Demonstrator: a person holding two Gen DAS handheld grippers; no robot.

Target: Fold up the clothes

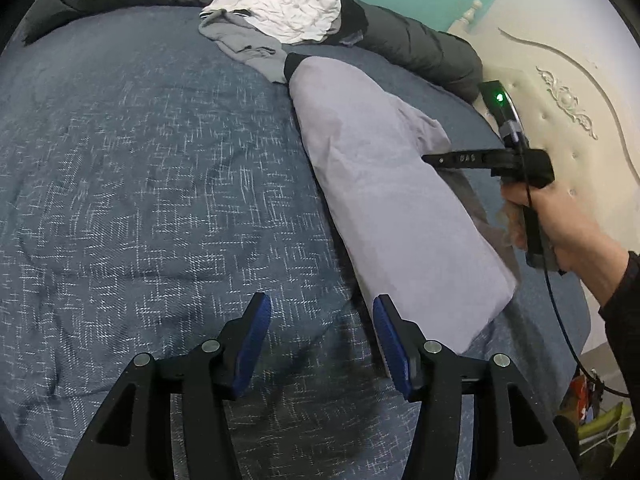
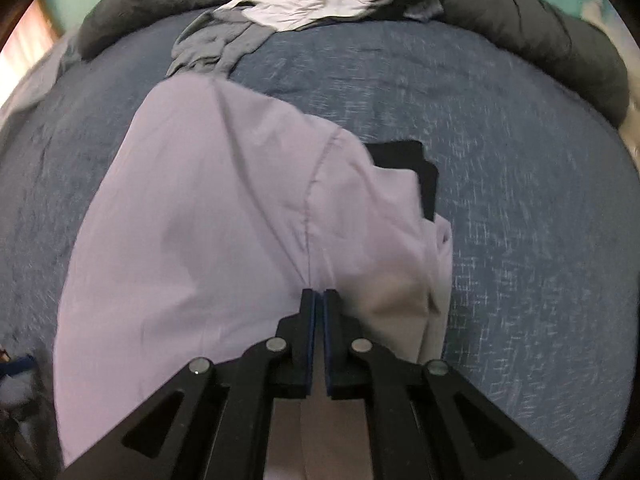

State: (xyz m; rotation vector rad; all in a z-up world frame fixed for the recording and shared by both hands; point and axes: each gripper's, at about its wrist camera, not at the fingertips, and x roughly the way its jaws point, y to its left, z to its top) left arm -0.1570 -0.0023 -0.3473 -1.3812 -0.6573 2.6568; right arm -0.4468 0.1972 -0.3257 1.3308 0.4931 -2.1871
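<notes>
Blue woven bedspread (image 1: 140, 168) spread under both claws, filling most of either view. Beyond both claws, along the far edge of the bed, a dark grey puffy duvet (image 1: 420, 40), rolled up. Cream carved headboard (image 1: 568, 92) off to the right of the left claw, past the right hand. Lilac garment (image 2: 192, 240) lying lengthwise on the bedspread, directly ahead of and under the right claw, stretching ahead of and to the right of the left claw, which is just beside its near corner. Black cuff or trim (image 2: 404, 160) peeking out ahead-right of the right claw, at the garment's folded edge. Farther ahead of both claws, against the duvet, a heap of unfolded clothes: crumpled white piece (image 1: 296, 4) on top, grey piece (image 1: 248, 44) trailing down toward the lilac garment. Left claw (image 1: 322, 344) spread wide, blue pads apart, nothing between them, hovering over bare bedspread. Right claw (image 2: 319, 320) pinched nearly together on a fold of the lilac garment at its seam. Right hand (image 1: 560, 216), dark sleeve at the wrist, wrapped around the claw's handle.
</notes>
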